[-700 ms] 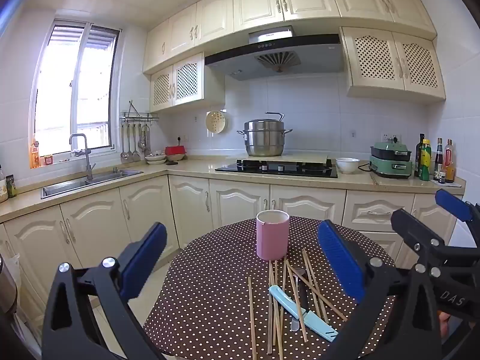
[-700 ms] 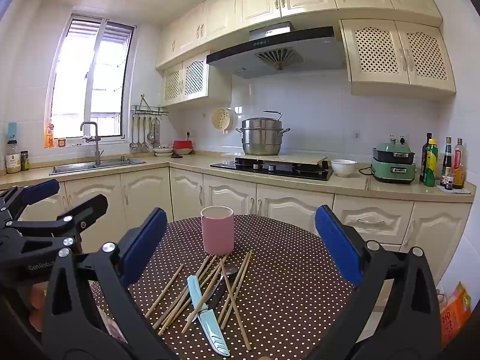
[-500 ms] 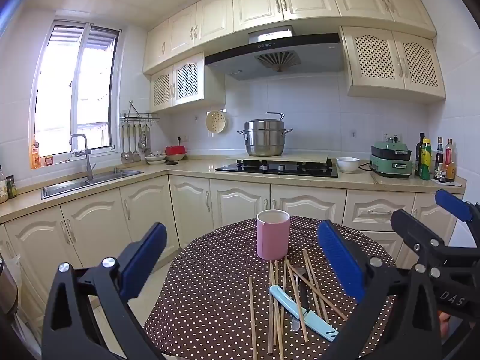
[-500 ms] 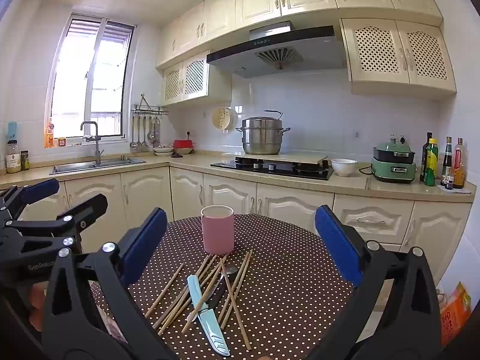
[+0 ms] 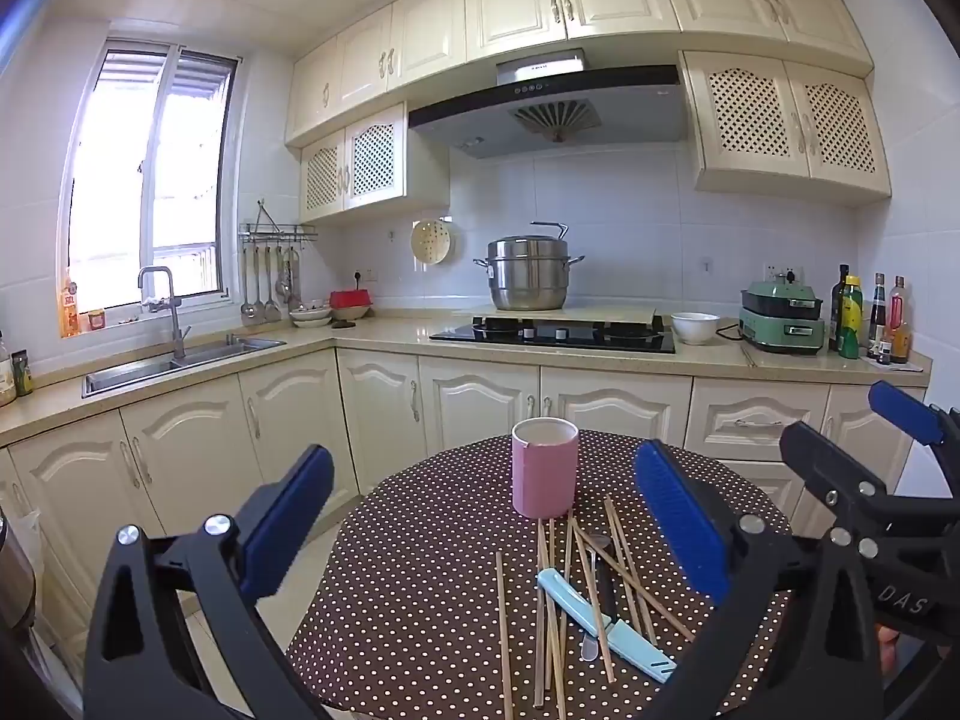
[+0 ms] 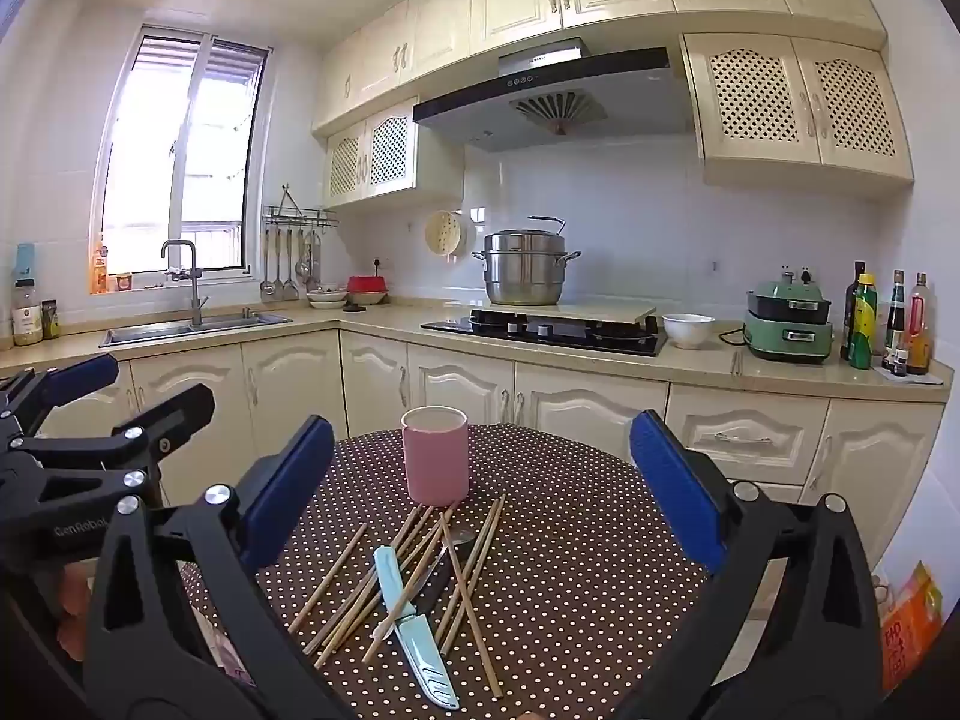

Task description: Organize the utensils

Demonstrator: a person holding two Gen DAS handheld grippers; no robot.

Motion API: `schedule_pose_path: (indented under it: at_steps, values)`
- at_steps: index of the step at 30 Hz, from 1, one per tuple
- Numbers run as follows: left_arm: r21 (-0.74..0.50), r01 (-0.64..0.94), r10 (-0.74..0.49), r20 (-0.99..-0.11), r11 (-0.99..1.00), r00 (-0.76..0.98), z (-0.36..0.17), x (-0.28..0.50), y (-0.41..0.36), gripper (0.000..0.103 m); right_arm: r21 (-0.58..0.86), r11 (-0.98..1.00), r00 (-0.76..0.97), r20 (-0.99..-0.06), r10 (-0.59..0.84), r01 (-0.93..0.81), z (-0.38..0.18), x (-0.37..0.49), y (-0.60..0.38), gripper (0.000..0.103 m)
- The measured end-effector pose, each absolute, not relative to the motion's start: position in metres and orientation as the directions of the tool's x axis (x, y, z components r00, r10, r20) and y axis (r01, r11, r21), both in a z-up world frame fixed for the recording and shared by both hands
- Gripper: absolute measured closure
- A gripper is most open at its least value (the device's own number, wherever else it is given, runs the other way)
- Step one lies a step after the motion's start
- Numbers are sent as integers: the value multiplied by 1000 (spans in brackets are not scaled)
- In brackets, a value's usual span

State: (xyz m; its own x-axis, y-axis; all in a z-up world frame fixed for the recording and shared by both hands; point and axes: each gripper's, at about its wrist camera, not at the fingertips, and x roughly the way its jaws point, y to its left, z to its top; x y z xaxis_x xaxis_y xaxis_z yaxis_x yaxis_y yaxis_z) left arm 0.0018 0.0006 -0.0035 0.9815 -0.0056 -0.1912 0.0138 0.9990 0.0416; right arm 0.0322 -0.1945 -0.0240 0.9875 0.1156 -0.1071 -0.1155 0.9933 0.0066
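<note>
- Left gripper (image 5: 483, 525) held above the near edge of the round polka-dot worktop (image 5: 420, 588), fingers (image 5: 675, 519) spread wide, gripping nothing.
- Right gripper (image 6: 480, 504) likewise over the worktop, fingers (image 6: 672, 489) wide apart and empty.
- Pink cup (image 6: 435, 456) upright near the worktop's middle, beyond both grippers.
- Wooden chopsticks (image 6: 414, 576) scattered loosely just in front of the cup, crossing one another.
- Light-blue sheathed knife (image 6: 414, 630) lying across the chopsticks, tip toward the near edge.
- Metal spoon (image 6: 453, 543) partly buried among the chopsticks.
- Behind: steel steamer pot (image 5: 528, 273) on the stove, white bowl (image 5: 694, 326) beside it.
</note>
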Motion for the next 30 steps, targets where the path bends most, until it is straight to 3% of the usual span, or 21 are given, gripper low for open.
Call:
schedule_pose_path:
  at_steps: [30]
  values:
    - [45, 12, -3, -194, 999, 981, -7, 2, -1, 4, 18, 993, 985, -128, 119, -117, -29, 31, -196, 6]
